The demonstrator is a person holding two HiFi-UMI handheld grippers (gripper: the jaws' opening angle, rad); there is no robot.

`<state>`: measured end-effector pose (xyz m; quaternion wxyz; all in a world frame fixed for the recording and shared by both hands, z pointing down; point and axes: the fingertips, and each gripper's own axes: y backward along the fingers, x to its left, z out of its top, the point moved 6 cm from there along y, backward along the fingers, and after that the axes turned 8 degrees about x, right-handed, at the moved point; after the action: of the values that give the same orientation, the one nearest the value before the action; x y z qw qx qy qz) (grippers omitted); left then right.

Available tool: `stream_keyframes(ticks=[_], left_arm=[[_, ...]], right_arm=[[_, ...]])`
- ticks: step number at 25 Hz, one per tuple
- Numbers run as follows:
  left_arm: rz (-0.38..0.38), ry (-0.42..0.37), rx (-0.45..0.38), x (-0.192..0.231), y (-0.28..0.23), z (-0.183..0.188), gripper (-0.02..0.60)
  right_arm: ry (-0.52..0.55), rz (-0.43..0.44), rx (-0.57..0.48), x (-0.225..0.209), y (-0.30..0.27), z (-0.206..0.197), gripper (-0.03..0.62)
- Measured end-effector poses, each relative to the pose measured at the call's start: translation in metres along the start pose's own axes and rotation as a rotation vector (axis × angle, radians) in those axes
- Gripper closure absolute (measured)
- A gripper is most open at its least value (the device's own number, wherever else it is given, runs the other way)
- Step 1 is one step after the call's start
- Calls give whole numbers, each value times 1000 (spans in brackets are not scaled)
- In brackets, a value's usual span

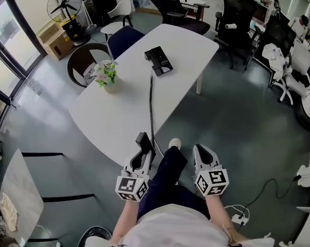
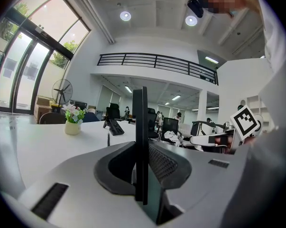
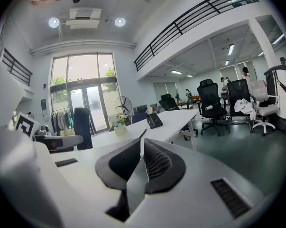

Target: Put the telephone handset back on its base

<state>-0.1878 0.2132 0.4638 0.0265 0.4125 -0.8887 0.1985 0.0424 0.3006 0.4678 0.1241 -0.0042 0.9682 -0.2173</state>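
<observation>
The left claw (image 1: 143,151) clamps the black plastic handset (image 1: 142,139), ready to carry to its black base (image 1: 158,60) at upper centre. The right claw (image 1: 202,152) is closed, empty.

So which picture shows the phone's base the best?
The head view: it looks down on the whole phone base, black on the white table. The left gripper view shows it small and far off, right of the flower pot; the right gripper view shows it small too.
</observation>
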Motion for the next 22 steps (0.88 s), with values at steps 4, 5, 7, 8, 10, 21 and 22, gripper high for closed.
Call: stream_keyframes(ticks=[4, 5, 7, 8, 10, 21, 22], left_arm=[[-6, 7, 4, 7, -18, 8, 495], [-9, 8, 2, 9, -25, 11, 495], [-17, 11, -4, 13, -39, 18, 495], [-20, 14, -7, 15, -48, 22, 495], [-22, 27, -11, 18, -65, 30, 495], [-43, 87, -32, 37, -139, 81, 495], [-44, 89, -30, 39, -145, 83, 495]], right_arm=[[-3, -5, -2, -8, -12, 10, 551], [-3, -7, -4, -11, -16, 13, 551], [-3, -12, -10, -19, -25, 21, 551], [-5, -15, -11, -24, -30, 25, 551], [-9, -15, -7, -32, -41, 33, 551], [20, 11, 2, -61, -106, 94, 551], [17, 13, 8, -63, -111, 95, 551]])
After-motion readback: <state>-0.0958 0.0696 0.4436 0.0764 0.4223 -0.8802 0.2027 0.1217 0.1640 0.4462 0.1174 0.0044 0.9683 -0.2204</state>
